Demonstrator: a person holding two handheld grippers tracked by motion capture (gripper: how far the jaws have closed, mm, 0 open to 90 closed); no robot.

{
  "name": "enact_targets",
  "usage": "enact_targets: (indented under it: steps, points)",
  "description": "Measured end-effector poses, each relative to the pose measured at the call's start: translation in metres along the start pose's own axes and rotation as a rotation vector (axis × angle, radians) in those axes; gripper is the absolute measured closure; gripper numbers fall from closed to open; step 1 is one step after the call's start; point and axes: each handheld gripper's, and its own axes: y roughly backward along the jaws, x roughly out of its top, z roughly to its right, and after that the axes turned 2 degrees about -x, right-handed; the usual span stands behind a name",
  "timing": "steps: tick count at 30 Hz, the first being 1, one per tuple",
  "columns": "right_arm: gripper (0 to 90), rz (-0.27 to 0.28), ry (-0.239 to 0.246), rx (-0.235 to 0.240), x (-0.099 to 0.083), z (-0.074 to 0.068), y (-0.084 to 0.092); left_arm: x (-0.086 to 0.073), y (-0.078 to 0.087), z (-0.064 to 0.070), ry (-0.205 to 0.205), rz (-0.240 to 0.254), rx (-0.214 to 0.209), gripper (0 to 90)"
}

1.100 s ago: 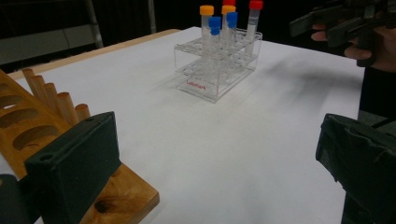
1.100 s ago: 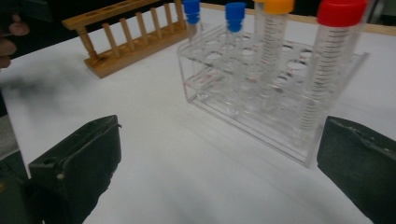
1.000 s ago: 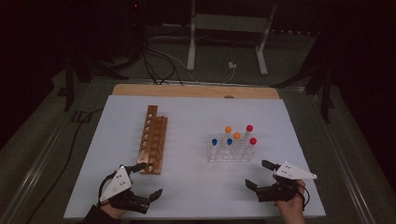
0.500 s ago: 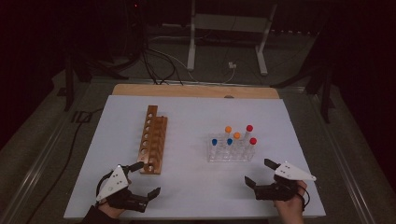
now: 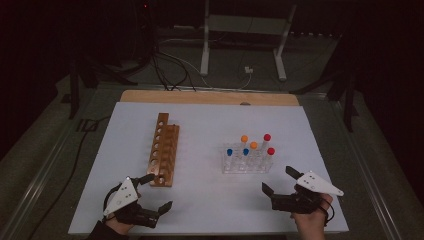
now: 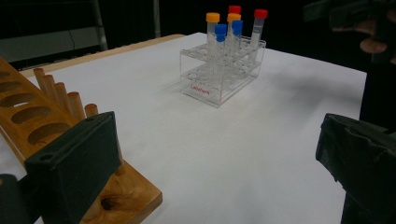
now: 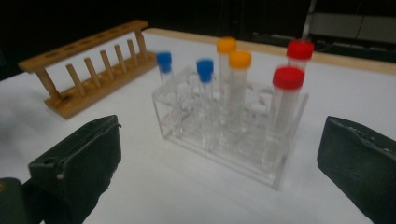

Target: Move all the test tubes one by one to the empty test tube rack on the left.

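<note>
Capped tubes [image 5: 248, 148] stand in the clear rack [image 5: 247, 164]; left gripper [image 5: 152, 191] and right gripper [image 5: 279, 181] both gape wide, holding nothing.

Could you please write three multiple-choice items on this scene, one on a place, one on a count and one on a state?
1. Where does the wooden rack stand relative to the clear tube rack in the high view?
A. To its left
B. To its right
C. On top of it

2. How many capped tubes stand in the clear tube rack?
A. Three
B. Six
C. Nine

3. How do the jaws of the right gripper stand?
A. Shut on a tube
B. Open, holding nothing
C. Shut on the wooden rack

Answers:
1. A, since the high view shows the wooden rack left of the clear one.
2. B, as the right gripper view shows two blue, two orange and two red caps.
3. B, since its jaws stand wide apart with only white table between them.
</note>
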Motion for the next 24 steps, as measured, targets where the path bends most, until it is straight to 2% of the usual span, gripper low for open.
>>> enact_targets:
  steps: [2, 3, 6, 10, 11, 14, 16, 18, 20, 24]
  points:
    - [0.0, 0.01, 0.009, -0.018, 0.008, -0.003, 0.003, 0.0, 0.0, 0.0, 0.002, 0.001, 0.001, 0.4]
    - [0.0, 0.013, -0.013, -0.006, 0.017, -0.004, 0.005, 0.0, 0.0, 0.0, 0.002, 0.002, 0.0, 0.5]
    - [0.0, 0.015, -0.026, -0.005, 0.028, -0.005, 0.004, 0.0, 0.0, 0.0, 0.003, 0.003, -0.001, 0.4]
    - [0.0, 0.02, -0.003, -0.009, 0.037, -0.009, 0.0, 0.0, 0.0, 0.0, 0.001, 0.005, -0.003, 0.4]
    - [0.0, 0.021, 0.017, 0.0, 0.042, -0.011, -0.004, 0.0, 0.0, 0.0, 0.0, 0.006, -0.004, 0.5]
    - [0.0, 0.025, 0.016, 0.0, 0.047, -0.018, -0.01, 0.001, 0.001, 0.0, 0.002, 0.011, -0.002, 0.4]
    - [0.0, 0.025, 0.014, -0.024, 0.05, -0.023, -0.015, 0.001, 0.001, 0.0, 0.003, 0.011, -0.002, 0.4]
    - [0.0, 0.03, -0.016, -0.053, 0.052, -0.027, -0.021, 0.001, 0.001, 0.0, 0.003, 0.012, -0.004, 0.5]
    - [0.0, 0.019, -0.024, -0.065, 0.053, -0.03, -0.027, 0.001, 0.0, 0.0, 0.0, 0.009, -0.005, 0.4]
    - [0.0, -0.01, -0.037, -0.053, 0.052, -0.036, -0.037, 0.001, 0.001, 0.0, -0.005, 0.011, 0.015, 0.4]
